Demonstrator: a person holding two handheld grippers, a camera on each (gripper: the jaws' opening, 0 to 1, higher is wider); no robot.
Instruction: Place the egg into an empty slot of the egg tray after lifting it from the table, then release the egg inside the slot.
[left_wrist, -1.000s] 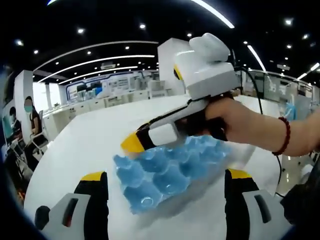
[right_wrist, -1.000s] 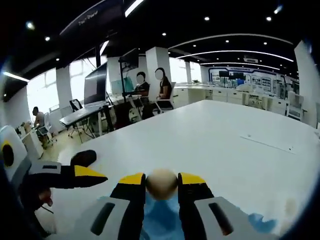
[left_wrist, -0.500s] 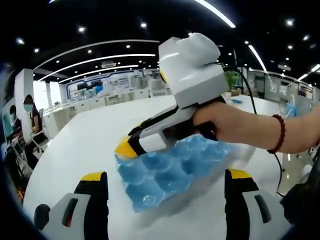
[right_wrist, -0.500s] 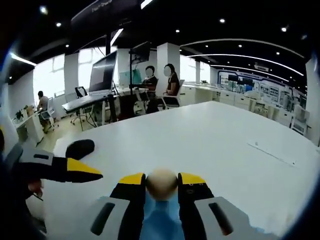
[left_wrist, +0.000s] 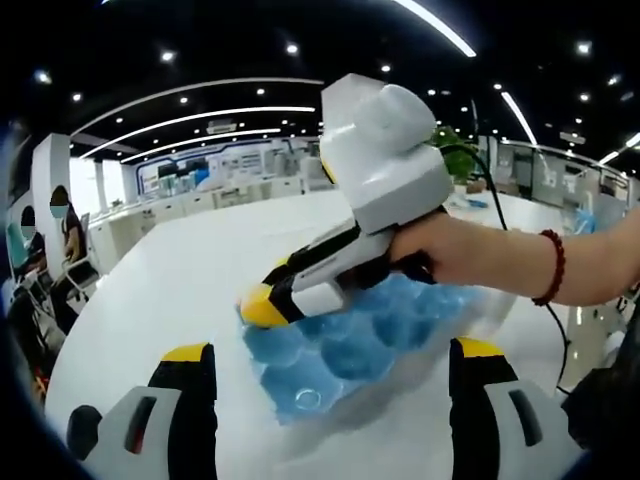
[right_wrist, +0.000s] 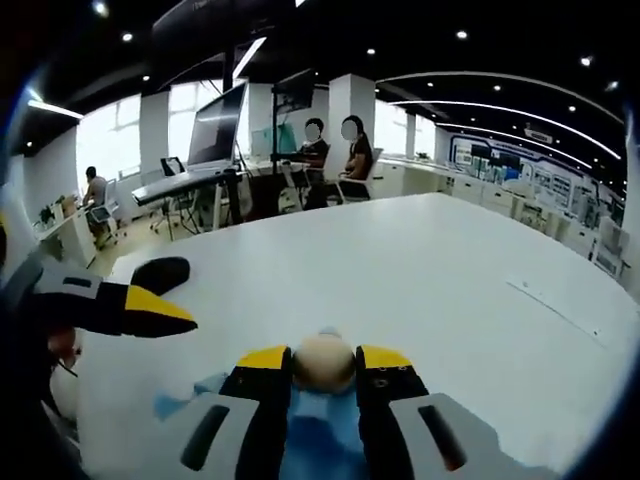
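The left tongs (left_wrist: 320, 372) are hanging open and empty just before the blue egg tray (left_wrist: 350, 350) on the white table (left_wrist: 170, 290); the right tongs (right_wrist: 323, 362) are gripping the egg (right_wrist: 323, 361) over the tray's near cells. I judge the placing step underway; next comes lowering into an empty slot, then opening; nothing seems to be blocking it, though people are sitting far behind.

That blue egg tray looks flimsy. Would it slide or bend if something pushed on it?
Probably both. The egg tray looks like thin, translucent plastic, so likely light and flexible. It lies loose on the smooth white table, with nothing holding it, so a push from the right gripper may shift it.
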